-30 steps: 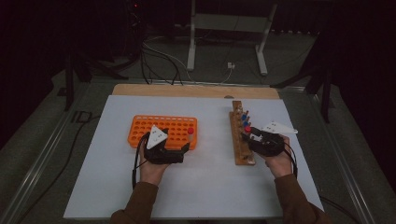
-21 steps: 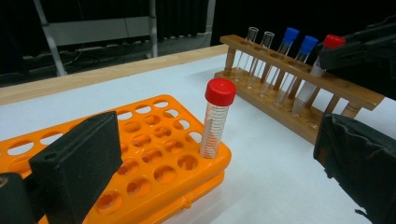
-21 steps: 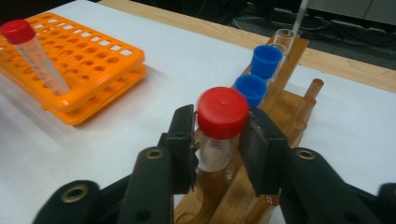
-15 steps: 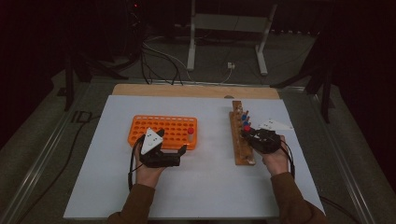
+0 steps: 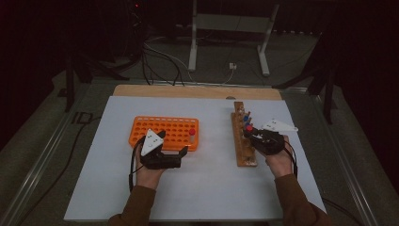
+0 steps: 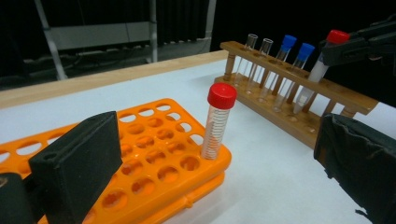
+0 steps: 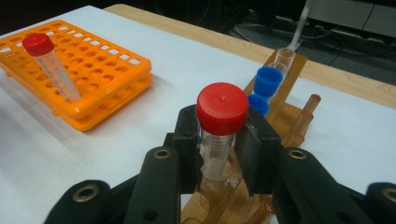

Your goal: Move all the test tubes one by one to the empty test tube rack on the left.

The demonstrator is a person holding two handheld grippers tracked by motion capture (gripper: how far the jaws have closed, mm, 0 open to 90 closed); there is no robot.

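Orange rack [image 5: 164, 133]; red-capped tubes [image 7: 220, 135], [image 6: 218, 120]; blue caps [image 6: 297, 45]; brown wooden rack [image 5: 243, 139]; white table [image 5: 207, 188]; black claw [image 7: 220, 161].

Two racks stand on the table: one orange plastic rack [image 5: 164, 132] at about nine o'clock and one wooden rack [image 5: 244, 136] at about three o'clock. There are two red-capped tubes: one [image 6: 217, 120] upright in the orange rack, one [image 7: 221, 133] at the wooden rack. Two blue-capped tubes [image 6: 286, 58] sit in the wooden rack, with two uncapped clear tubes [image 6: 250, 58] beyond them toward twelve o'clock. That makes six tubes.
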